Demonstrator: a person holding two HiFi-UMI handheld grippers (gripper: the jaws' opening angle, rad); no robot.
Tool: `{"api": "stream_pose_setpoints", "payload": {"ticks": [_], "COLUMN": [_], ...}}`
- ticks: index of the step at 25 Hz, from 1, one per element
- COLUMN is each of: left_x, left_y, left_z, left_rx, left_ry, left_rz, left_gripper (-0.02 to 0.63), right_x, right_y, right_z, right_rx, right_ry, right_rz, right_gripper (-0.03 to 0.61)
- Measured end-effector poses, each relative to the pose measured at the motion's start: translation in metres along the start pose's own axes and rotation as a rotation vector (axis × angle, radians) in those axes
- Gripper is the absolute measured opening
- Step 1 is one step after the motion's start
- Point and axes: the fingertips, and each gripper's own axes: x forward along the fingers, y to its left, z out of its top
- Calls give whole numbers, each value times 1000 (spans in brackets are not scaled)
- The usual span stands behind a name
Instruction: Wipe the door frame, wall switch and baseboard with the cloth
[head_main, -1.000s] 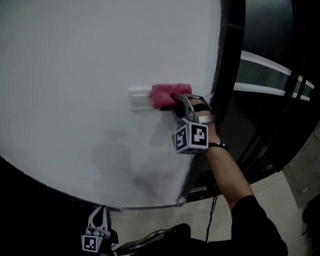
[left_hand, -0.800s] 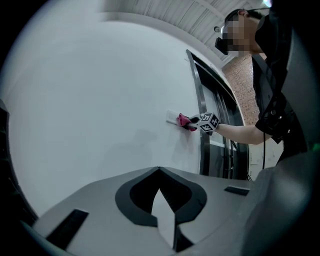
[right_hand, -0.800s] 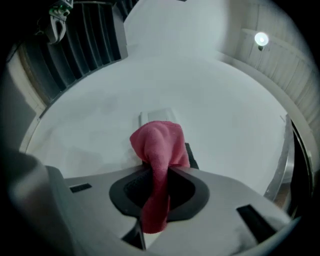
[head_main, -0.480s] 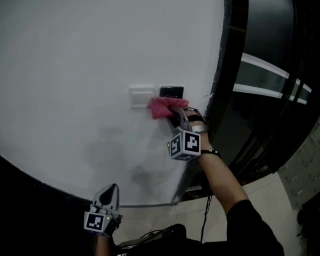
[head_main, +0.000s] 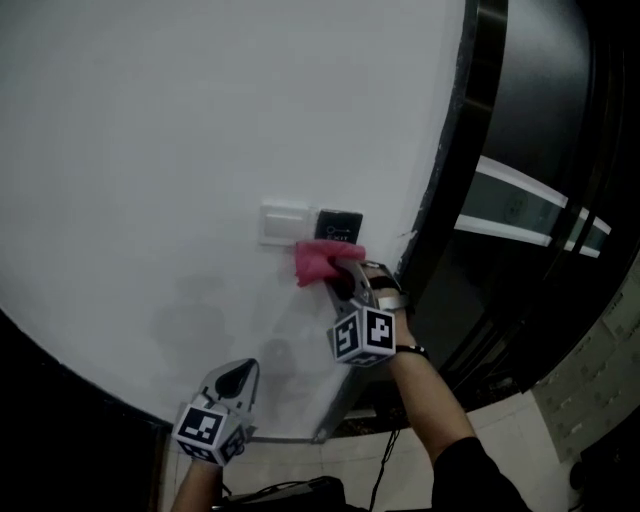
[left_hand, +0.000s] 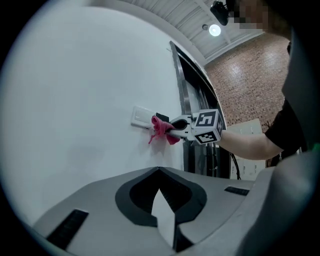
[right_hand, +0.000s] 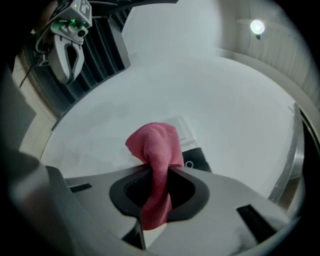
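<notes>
On the white wall (head_main: 150, 140), the bunched pink fabric cloth (head_main: 320, 262) is pinched by the right gripper (head_main: 343, 276) just below and right of the white rectangular plastic wall switch (head_main: 284, 222), which might be toggled if pressed hard; the left gripper (head_main: 243, 372), well below the switch, is pressed together, empty.

This looks like a corridor in an office or commercial building — a plain white wall (head_main: 150, 150) carries a switch (head_main: 283, 222) and a black panel (head_main: 339, 226) beside a dark door frame (head_main: 470, 150) with a glass door (head_main: 520, 200). Beyond are a brick wall (left_hand: 245, 75) and a slatted ceiling (left_hand: 185, 20) with a spotlight (left_hand: 214, 30).
</notes>
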Motion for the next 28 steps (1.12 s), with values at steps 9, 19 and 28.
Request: {"api": "stream_pose_setpoints", "payload": {"ticks": [9, 19, 28], "left_x": [-9, -19, -24], "left_y": [-3, 8, 6], "left_z": [-5, -16, -4], "left_rx": [24, 59, 71], "left_ry": [3, 45, 15], "left_rz": [-30, 17, 25], "left_gripper": [-2, -2, -2], "right_x": [-1, 23, 21], "right_y": [-91, -53, -31], "right_z": [18, -3, -4], "right_rx": [4, 44, 13], "right_ry": [14, 60, 90], "right_rz": [-174, -143, -61], "right_gripper": [61, 61, 63]}}
